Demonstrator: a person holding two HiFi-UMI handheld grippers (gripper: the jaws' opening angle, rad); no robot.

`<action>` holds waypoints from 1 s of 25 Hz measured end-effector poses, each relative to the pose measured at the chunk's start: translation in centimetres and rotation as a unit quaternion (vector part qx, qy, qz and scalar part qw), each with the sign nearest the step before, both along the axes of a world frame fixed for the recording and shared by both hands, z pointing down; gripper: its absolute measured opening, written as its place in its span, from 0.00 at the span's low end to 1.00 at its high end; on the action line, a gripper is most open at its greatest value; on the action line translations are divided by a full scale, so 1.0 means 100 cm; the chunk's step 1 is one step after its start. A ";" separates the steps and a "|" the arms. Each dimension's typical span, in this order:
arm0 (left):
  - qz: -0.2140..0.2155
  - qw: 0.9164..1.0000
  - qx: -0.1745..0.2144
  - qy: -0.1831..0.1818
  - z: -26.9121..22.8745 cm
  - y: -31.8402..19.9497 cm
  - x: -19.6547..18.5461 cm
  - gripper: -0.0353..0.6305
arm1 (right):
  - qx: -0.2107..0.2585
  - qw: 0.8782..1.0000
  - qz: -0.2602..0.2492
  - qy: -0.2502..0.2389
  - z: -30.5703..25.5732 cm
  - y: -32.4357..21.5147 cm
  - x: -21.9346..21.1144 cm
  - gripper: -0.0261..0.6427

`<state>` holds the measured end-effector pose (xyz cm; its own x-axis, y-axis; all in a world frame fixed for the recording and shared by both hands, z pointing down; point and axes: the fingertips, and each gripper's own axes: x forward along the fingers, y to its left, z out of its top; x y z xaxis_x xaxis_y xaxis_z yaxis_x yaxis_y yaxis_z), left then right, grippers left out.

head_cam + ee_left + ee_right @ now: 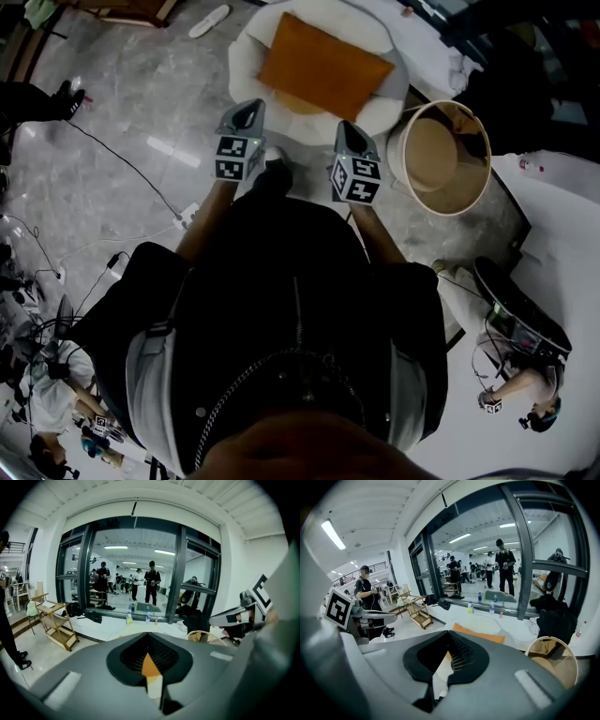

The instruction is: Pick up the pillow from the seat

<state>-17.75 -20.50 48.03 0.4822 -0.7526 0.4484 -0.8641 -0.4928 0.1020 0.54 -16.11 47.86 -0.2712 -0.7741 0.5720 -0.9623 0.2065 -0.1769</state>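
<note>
The orange pillow (323, 64) lies flat on the round white seat (246, 45), a little turned, so that one corner points to the far left and another to the right. It fills most of the seat's middle, with white cushion showing all round it.

The person stands on the near side of the seat with both arms held out. The left gripper (251, 110) hangs over the near left rim of the seat and the right gripper (346, 129) over the near right rim. They are level with each other, with a gap between them. The pillow sits beyond them and between their lines. Its near edge is close to both tips but apart from them, and neither gripper touches it.

Both grippers have their jaws pressed together with nothing caught in them. In the left gripper view a sliver of orange shows through the notch behind the closed tips. That is the pillow lying further off, not something held. In the right gripper view the pillow's orange edge lies past the tips, on the white cushion.

To the right of the seat, just beside it, stands a round tan basket (441, 155) with a pale rim. Thin cables (122, 155) trail over the grey floor on the left.
</note>
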 end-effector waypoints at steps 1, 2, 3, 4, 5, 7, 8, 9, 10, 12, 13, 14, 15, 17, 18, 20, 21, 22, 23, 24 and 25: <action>0.004 1.000 -0.001 0.001 0.001 -0.009 -0.004 0.07 | 0.000 1.000 0.004 0.003 0.000 -0.007 -0.003 0.04; 0.008 1.000 -0.001 0.001 0.002 -0.018 -0.007 0.07 | -0.001 1.000 0.008 0.007 0.001 -0.014 -0.005 0.04; 0.013 1.000 -0.002 0.001 0.004 -0.027 -0.010 0.07 | -0.002 1.000 0.013 0.010 0.001 -0.020 -0.006 0.04; 0.018 1.000 -0.004 0.002 0.006 -0.035 -0.013 0.07 | -0.002 1.000 0.019 0.013 0.001 -0.026 -0.007 0.04; 0.023 1.000 -0.005 0.002 0.007 -0.042 -0.015 0.07 | -0.003 1.000 0.026 0.015 0.001 -0.031 -0.006 0.04; 0.033 0.999 -0.007 0.003 0.011 -0.055 -0.017 0.07 | -0.005 0.999 0.041 0.018 0.001 -0.040 -0.003 0.04; 0.038 0.999 -0.008 0.002 0.013 -0.061 -0.018 0.07 | -0.006 0.999 0.049 0.019 0.001 -0.043 -0.001 0.04; 0.043 0.999 -0.008 0.001 0.015 -0.067 -0.018 0.07 | -0.008 0.998 0.056 0.021 0.002 -0.045 0.002 0.04; 0.048 0.999 -0.009 0.001 0.016 -0.072 -0.018 0.07 | -0.010 0.998 0.063 0.023 0.002 -0.047 0.005 0.04; 0.058 0.998 -0.011 0.000 0.019 -0.082 -0.016 0.07 | -0.014 0.997 0.077 0.026 0.004 -0.052 0.012 0.04; 0.062 0.998 -0.011 0.000 0.020 -0.087 -0.015 0.07 | -0.015 0.996 0.084 0.026 0.004 -0.054 0.016 0.04; 0.064 0.998 -0.010 -0.001 0.021 -0.091 -0.015 0.07 | -0.015 0.995 0.091 0.025 0.004 -0.056 0.019 0.04; 0.066 0.998 -0.009 -0.002 0.022 -0.095 -0.014 0.07 | -0.015 0.995 0.097 0.025 0.005 -0.058 0.023 0.04; 0.068 0.998 -0.009 -0.003 0.023 -0.102 -0.012 0.07 | -0.015 0.994 0.107 0.024 0.005 -0.062 0.029 0.04; 0.069 0.998 -0.010 -0.003 0.024 -0.106 -0.011 0.07 | -0.016 0.993 0.111 0.023 0.005 -0.064 0.032 0.04; 0.071 0.997 -0.012 -0.006 0.026 -0.113 -0.008 0.07 | -0.019 0.993 0.117 0.022 0.007 -0.067 0.037 0.04; 0.072 0.997 -0.013 -0.007 0.027 -0.117 -0.007 0.07 | -0.022 0.992 0.120 0.020 0.009 -0.069 0.040 0.04; 0.072 0.997 -0.014 -0.009 0.028 -0.120 -0.006 0.07 | -0.025 0.992 0.122 0.019 0.011 -0.071 0.043 0.04; 0.072 0.997 -0.014 -0.011 0.030 -0.124 -0.005 0.07 | -0.028 0.992 0.124 0.017 0.014 -0.073 0.046 0.04; 0.073 0.997 -0.014 -0.014 0.032 -0.130 -0.003 0.07 | -0.029 0.991 0.126 0.016 0.017 -0.077 0.050 0.04; 0.074 0.997 -0.013 -0.017 0.034 -0.136 -0.001 0.07 | -0.030 0.991 0.129 0.014 0.019 -0.081 0.054 0.04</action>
<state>-17.87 -34.07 51.44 0.5703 -0.6627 0.4854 -0.7860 -0.6120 0.0878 5.95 -24.22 49.77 -0.0524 -0.7804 0.6231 -0.9865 -0.0566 -0.1539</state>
